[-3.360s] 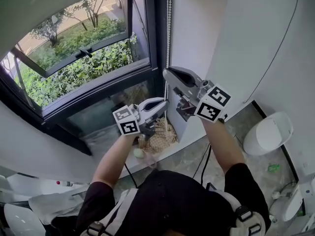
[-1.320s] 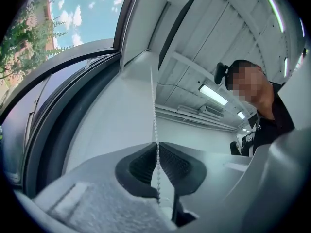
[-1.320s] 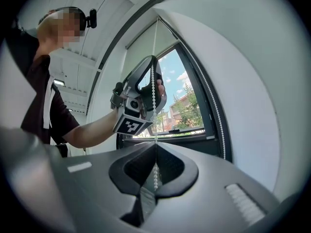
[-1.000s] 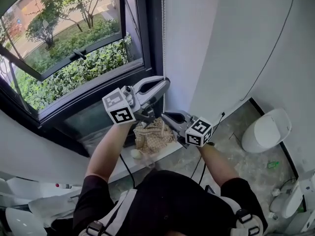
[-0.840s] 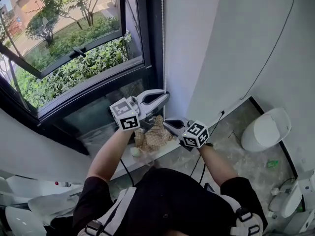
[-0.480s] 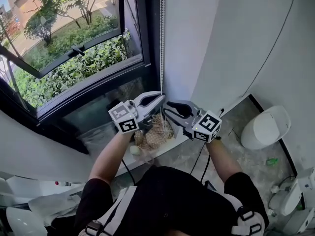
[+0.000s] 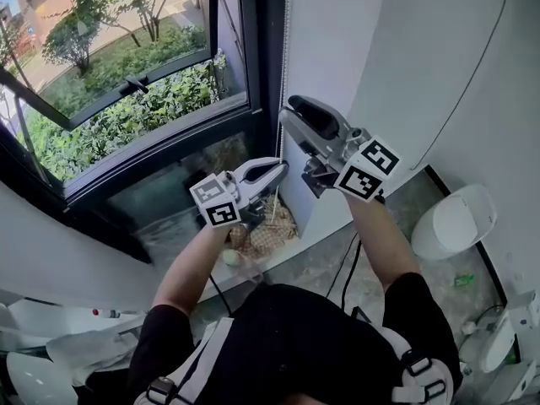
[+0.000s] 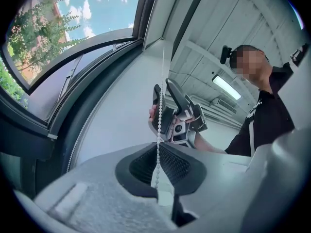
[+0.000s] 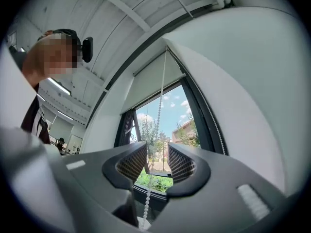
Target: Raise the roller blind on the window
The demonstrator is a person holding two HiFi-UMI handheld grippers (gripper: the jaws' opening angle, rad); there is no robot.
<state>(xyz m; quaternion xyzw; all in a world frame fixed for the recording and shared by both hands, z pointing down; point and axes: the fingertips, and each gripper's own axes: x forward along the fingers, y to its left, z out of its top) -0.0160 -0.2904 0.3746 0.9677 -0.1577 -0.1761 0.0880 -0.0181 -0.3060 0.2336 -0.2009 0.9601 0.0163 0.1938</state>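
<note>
The bead chain (image 7: 284, 57) of the roller blind is a thin string of small, round white beads. It hangs straight down the right edge of the dark window frame (image 7: 253, 99), close beside the smooth white wall (image 7: 337, 40). Your left claw (image 7: 281, 169) sits low on that chain, and its view shows the black, cross-hatched pads closed together on the beads, with the chain pinched between them. Your right claw (image 7: 287, 115) is higher on the same chain, just above the left one. Its grey curved jaws stand a narrow way apart, and the chain runs through the gap without being squeezed. The roller blind (image 9: 148, 81) shows only in the right gripper view, as a flat, pale panel covering the top of the window, with clear glass and sky below its lower edge. Below your claws, a tan woven basket (image 7: 266, 234) rests on the sill. Outside the glass is a dense green hedge (image 7: 126, 116).
</note>
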